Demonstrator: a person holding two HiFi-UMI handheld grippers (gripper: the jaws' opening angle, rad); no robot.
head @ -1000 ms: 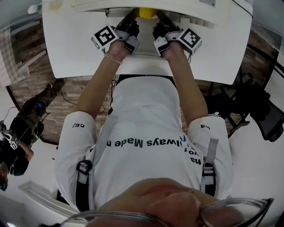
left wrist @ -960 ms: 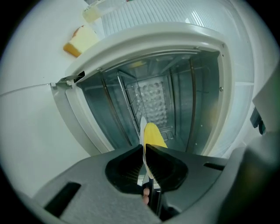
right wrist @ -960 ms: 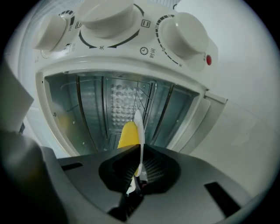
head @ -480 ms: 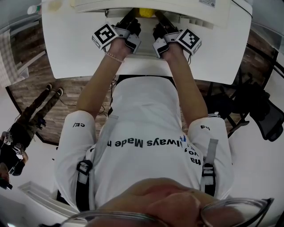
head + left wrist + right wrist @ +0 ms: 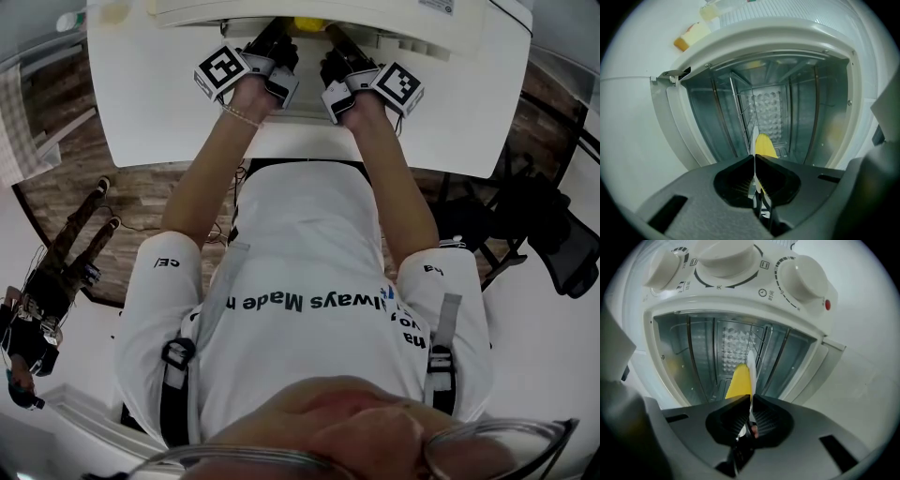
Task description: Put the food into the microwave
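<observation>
Yellow food (image 5: 764,145) lies on a thin white plate (image 5: 753,136), which I see edge-on. My left gripper (image 5: 754,161) is shut on one side of the plate's rim and my right gripper (image 5: 751,404) is shut on the other side. The plate (image 5: 751,363) and the food (image 5: 739,380) reach into the open cavity (image 5: 703,348) of a white microwave (image 5: 375,11). In the head view the left gripper (image 5: 275,37) and right gripper (image 5: 336,39) sit side by side at the opening, with a sliver of the food (image 5: 307,22) between them.
The microwave door (image 5: 628,140) hangs open beside the cavity. Three knobs (image 5: 724,256) line the control panel. The microwave stands on a white table (image 5: 159,103), where a small orange and white item (image 5: 691,36) also lies. An office chair (image 5: 562,244) stands at the right.
Both grippers have moved a little forward with the plate, deeper into the microwave opening. Less of the yellow food shows in the head view.
</observation>
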